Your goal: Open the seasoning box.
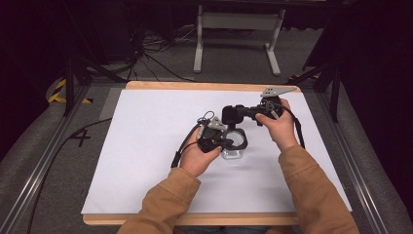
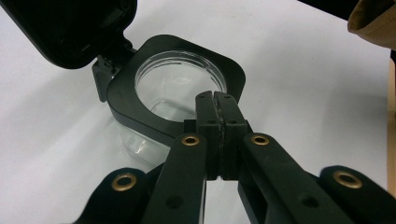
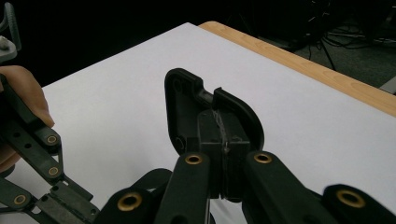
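Left gripper view shows the left tongs [image 2: 217,100] clenched, their two black jaws pressed flat together on the near edge of the black square plastic collar [image 2: 126,93] that rings the mouth of a clear plastic container [image 2: 180,81]. The tips sit right at the rim of the round opening. The container stands upright on the white counter [image 2: 303,70], and its see-through body shows below the collar. A black rounded plastic lid [image 2: 65,28] hangs open on a hinge at the collar's far left corner, tilted up and away from the mouth.

In the right gripper view the right tongs [image 3: 224,119] are clenched on the edge of that same lid, which stands on edge between the jaw tips with its inner side turned to the camera. Farther off at the left of this view sit the left tongs' linkage and a thumb of the left hand [image 3: 21,88].

From the high view, both tongs meet near the middle of the counter, the left hand just beside the container and the right hand [image 1: 280,126] beyond it, holding the lid raised. Both arms wear tan sleeves [image 1: 311,190]. A wooden edge [image 1: 195,86] borders the white surface.
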Action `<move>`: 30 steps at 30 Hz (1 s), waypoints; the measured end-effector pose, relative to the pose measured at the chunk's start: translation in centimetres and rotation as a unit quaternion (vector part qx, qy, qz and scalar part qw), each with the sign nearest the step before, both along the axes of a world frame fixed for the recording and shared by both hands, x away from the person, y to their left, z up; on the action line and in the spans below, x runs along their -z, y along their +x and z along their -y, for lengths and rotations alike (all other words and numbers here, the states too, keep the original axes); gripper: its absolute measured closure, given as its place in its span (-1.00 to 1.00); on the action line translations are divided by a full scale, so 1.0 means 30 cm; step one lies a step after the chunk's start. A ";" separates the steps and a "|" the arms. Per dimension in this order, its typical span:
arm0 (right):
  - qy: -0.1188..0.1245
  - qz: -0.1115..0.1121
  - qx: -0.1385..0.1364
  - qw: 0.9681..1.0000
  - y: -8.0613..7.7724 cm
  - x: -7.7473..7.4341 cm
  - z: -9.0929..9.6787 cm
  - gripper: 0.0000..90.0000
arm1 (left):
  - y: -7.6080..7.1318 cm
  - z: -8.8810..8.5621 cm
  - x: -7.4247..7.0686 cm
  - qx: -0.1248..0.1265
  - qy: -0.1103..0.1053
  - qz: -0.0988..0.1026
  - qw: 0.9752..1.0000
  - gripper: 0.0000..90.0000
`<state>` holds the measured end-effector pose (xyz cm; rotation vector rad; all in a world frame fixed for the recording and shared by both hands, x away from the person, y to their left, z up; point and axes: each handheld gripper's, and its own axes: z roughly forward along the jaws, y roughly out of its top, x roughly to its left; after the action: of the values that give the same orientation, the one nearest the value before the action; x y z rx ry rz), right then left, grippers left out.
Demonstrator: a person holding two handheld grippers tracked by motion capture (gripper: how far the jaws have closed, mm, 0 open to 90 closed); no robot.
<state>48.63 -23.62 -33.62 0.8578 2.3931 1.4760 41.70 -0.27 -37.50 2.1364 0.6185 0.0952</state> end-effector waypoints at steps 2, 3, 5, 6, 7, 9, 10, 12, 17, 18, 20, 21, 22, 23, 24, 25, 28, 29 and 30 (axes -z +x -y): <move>-0.001 0.002 -0.004 1.000 -0.007 -0.005 0.004 1.00 | -0.004 -0.008 -0.006 0.000 -0.010 0.002 1.000 0.95; 0.001 0.005 -0.010 1.000 -0.012 -0.008 0.007 1.00 | -0.006 -0.015 -0.011 0.002 -0.018 -0.001 1.000 0.92; -0.002 0.007 -0.013 1.000 -0.030 -0.018 0.015 0.99 | -0.013 -0.033 -0.026 0.001 -0.015 0.004 1.000 0.91; -0.003 0.009 -0.016 1.000 -0.038 -0.024 0.021 0.99 | -0.017 -0.045 -0.033 0.000 -0.015 0.007 1.000 0.90; -0.004 0.012 -0.016 1.000 -0.047 -0.029 0.027 0.98 | -0.022 -0.057 -0.038 -0.004 -0.016 0.007 1.000 0.89; -0.006 0.016 -0.016 1.000 -0.067 -0.038 0.043 0.91 | -0.032 -0.094 -0.053 -0.009 -0.010 0.011 1.000 0.85; -0.007 0.018 -0.017 1.000 -0.080 -0.043 0.055 0.89 | -0.037 -0.107 -0.057 -0.013 -0.013 0.013 1.000 0.83; -0.009 0.021 -0.017 1.000 -0.099 -0.048 0.072 0.83 | -0.052 -0.144 -0.067 -0.027 -0.006 0.014 1.000 0.79; -0.018 0.026 -0.008 0.999 -0.141 -0.054 0.115 0.60 | -0.080 -0.231 -0.076 -0.046 0.022 0.025 0.998 0.66; -0.021 0.025 0.000 0.999 -0.160 -0.052 0.142 0.50 | -0.088 -0.274 -0.076 -0.056 0.023 0.022 0.998 0.62; -0.022 0.023 0.003 0.999 -0.169 -0.051 0.153 0.44 | -0.092 -0.295 -0.075 -0.060 0.024 0.021 0.998 0.61; -0.025 0.025 0.006 0.999 -0.177 -0.049 0.164 0.39 | -0.095 -0.315 -0.075 -0.064 0.024 0.021 0.997 0.59; -0.031 0.025 0.010 0.999 -0.187 -0.047 0.175 0.34 | -0.099 -0.335 -0.076 -0.066 0.027 0.016 0.997 0.58; -0.040 0.026 0.013 0.999 -0.197 -0.044 0.186 0.29 | -0.102 -0.353 -0.076 -0.071 0.027 0.017 0.997 0.57; -0.046 0.027 0.017 0.998 -0.207 -0.039 0.197 0.24 | -0.105 -0.365 -0.074 -0.073 0.024 0.014 0.997 0.56; -0.050 0.025 0.021 0.998 -0.214 -0.034 0.207 0.21 | -0.106 -0.386 -0.073 -0.075 0.028 0.012 0.997 0.55; -0.066 0.009 0.035 0.997 -0.244 -0.007 0.254 0.10 | -0.106 -0.436 -0.062 -0.086 0.035 -0.006 0.996 0.48; -0.074 0.006 0.044 0.996 -0.256 0.005 0.274 0.07 | -0.104 -0.449 -0.055 -0.092 0.034 -0.011 0.995 0.44; -0.083 0.003 0.054 0.995 -0.265 0.016 0.292 0.04 | -0.102 -0.463 -0.048 -0.098 0.036 -0.018 0.994 0.42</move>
<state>40.69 -32.38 -34.09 0.9245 2.3834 1.2190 38.65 13.61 -36.07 2.1448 0.8568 0.1894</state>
